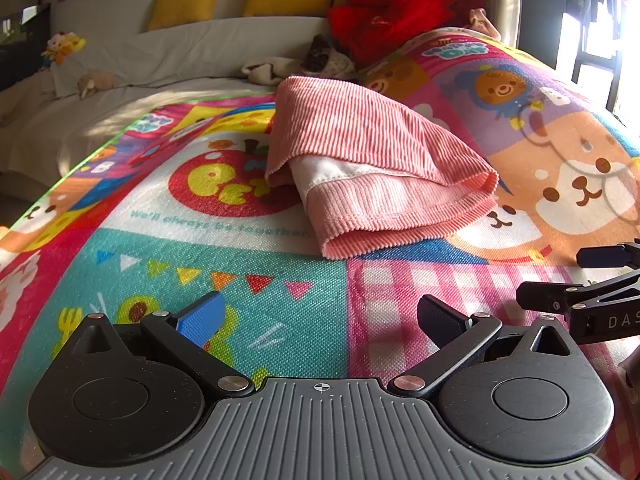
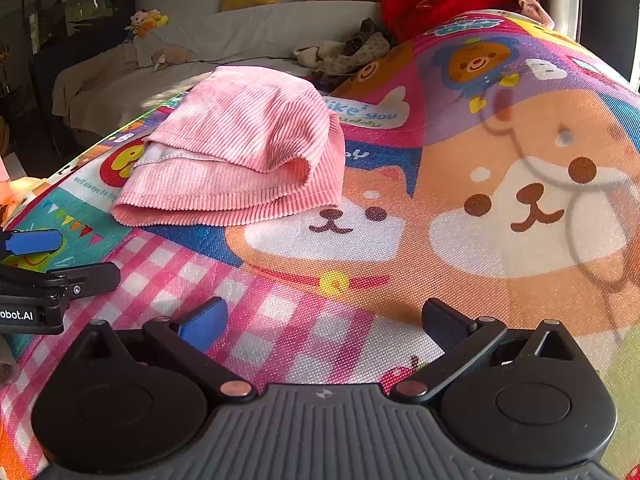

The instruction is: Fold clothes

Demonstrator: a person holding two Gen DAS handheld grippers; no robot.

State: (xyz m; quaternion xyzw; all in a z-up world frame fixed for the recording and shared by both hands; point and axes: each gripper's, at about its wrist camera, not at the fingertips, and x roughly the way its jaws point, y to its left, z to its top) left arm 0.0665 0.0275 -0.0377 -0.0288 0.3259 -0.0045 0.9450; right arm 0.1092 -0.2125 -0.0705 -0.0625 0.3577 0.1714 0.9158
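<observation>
Nearest, the left gripper (image 1: 322,316) and the right gripper (image 2: 324,322) hover side by side over the cartoon play mat (image 2: 500,220), each with its fingers spread wide and nothing between them. Beyond them, apart from both, the folded pink corduroy garment (image 1: 376,168) lies on the mat. Farther back stands a sofa (image 1: 200,52) with yellow cushions (image 1: 188,4).

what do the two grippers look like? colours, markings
Both match: black linkage arms on round black pivots over a ribbed grey base. Left gripper and right gripper each have one blue pad and one black. White lettering on the sides, partly cut off.
</observation>
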